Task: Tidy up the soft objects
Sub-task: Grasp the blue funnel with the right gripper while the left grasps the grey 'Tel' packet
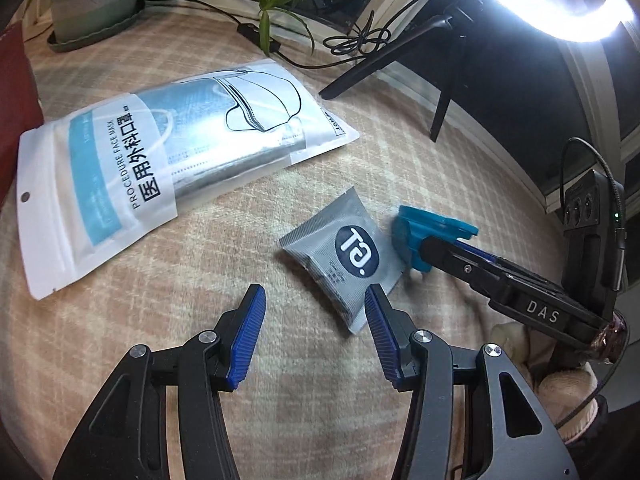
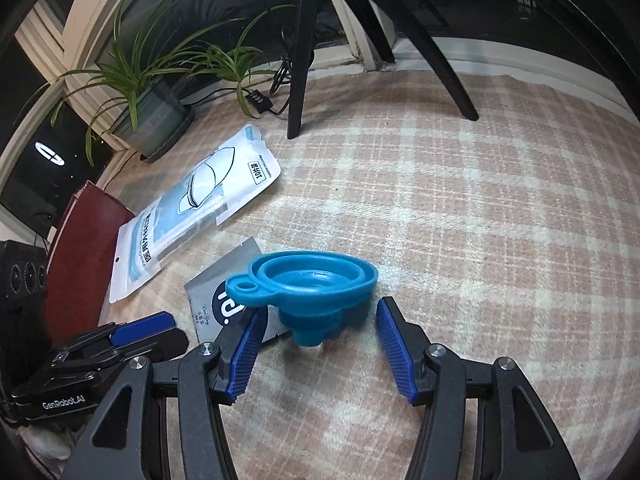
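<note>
A blue soft silicone funnel (image 2: 312,284) stands on the plaid cloth, spout down, between the open fingers of my right gripper (image 2: 320,312), which do not touch it. It also shows in the left wrist view (image 1: 424,236), partly hidden by the right gripper (image 1: 444,248). A grey sachet (image 1: 344,256) lies flat just ahead of my open, empty left gripper (image 1: 314,296); it also shows under the funnel's left side (image 2: 224,280). A large face mask pack (image 1: 160,152) lies to the left, also seen in the right wrist view (image 2: 200,204).
A potted plant (image 2: 152,120) and a dark red box (image 2: 84,256) stand at the left. Black tripod legs (image 2: 298,60) and cables (image 1: 356,42) stand at the back. A ring light (image 1: 560,4) shines at the upper right. A black speaker (image 1: 588,208) sits at the right.
</note>
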A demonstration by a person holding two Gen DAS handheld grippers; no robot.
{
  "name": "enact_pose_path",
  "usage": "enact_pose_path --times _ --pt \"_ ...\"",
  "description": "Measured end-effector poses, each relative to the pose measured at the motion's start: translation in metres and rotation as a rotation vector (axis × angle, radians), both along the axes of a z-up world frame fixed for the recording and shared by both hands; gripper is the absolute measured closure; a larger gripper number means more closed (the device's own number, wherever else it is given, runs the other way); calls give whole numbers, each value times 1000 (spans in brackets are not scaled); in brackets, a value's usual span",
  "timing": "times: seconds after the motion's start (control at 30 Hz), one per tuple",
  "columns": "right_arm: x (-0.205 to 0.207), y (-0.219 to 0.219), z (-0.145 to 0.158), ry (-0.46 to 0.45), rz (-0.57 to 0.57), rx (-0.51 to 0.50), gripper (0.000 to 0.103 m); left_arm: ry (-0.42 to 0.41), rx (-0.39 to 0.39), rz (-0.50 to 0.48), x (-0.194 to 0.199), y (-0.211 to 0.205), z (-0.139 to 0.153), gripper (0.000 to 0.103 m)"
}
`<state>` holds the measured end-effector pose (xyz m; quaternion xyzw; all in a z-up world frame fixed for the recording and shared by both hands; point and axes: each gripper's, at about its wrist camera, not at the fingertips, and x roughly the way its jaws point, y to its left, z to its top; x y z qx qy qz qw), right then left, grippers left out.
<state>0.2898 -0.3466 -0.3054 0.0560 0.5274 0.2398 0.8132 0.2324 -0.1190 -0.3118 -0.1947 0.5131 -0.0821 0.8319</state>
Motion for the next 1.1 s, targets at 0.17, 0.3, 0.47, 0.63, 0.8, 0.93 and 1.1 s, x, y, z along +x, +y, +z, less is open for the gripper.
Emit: enact_pose_path --times 0.17,0.3,0.47,0.63,0.8,0.93,1.1 --pt "3 6 -2 -5 21 -1 50 -15 11 -4 8 -3 -1 52" --pt "5 8 -2 -12 34 -3 51 -28 21 -12 13 -6 -2 52" --pt "5 10 -3 -21 47 -11 59 -47 22 -11 18 -9 -3 52" --pt "3 11 -4 -24 51 0 65 -60 10 -31 23 -18 -5 55" --pt "3 7 -5 -19 44 25 67 -78 4 -31 26 -24 -6 67" --pt "3 4 -5 -17 37 36 69 -77 -6 -37 30 -27 -8 76" --pt "1 4 -5 -24 35 34 70 -75 -32 -26 30 -28 -11 90"
